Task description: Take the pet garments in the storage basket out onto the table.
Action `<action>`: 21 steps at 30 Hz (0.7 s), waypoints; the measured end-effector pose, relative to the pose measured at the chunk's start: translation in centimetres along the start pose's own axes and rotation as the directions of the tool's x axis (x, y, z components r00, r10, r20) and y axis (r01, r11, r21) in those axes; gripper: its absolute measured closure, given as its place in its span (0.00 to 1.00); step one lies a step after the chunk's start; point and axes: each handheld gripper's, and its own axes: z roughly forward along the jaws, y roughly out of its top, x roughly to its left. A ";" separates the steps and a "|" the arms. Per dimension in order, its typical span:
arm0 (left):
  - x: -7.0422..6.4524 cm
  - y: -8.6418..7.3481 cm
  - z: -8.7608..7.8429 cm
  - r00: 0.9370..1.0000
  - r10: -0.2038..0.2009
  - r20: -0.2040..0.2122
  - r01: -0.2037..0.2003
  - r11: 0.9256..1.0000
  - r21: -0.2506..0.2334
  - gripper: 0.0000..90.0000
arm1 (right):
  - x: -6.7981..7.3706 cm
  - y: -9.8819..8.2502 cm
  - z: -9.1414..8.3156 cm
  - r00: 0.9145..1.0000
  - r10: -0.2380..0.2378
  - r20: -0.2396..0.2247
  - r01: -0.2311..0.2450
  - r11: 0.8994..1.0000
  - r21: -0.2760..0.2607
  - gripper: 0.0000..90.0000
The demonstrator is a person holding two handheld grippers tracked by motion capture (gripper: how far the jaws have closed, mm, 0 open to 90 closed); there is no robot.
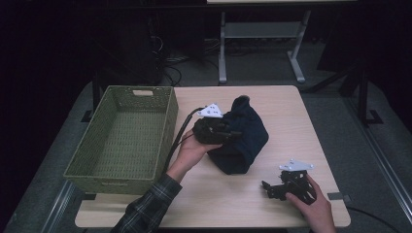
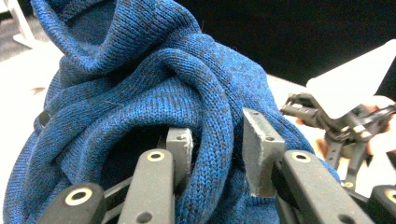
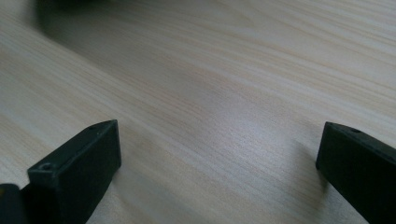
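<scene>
The right gripper (image 1: 282, 187) rests low right in the high view, jaws spread wide over bare table (image 3: 224, 93), holding nothing. At mid-frame the left gripper (image 2: 217, 144) is clamped on a thick fold of the blue sweater (image 1: 240, 138), bunched on the table right of the green basket (image 1: 121, 138).

A pale wooden table (image 1: 291, 104) on a grey floor (image 1: 350, 126), bearing a green woven basket (image 1: 104, 165) at the left edge, a bunched dark blue sweater (image 1: 245, 141) near the middle.
</scene>
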 end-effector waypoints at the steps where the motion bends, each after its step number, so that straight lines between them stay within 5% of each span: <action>1: 0.1 -0.2 0.4 1.000 -0.002 0.000 0.002 1.000 0.010 0.74 | 0.0 0.0 0.0 1.000 0.000 0.000 0.000 1.000 0.000 0.00; 21: 1.1 -3.0 7.0 1.000 0.006 -0.025 -0.002 0.984 0.180 0.73 | 0.0 0.0 0.0 1.000 0.004 -0.001 -0.004 1.000 -0.001 0.00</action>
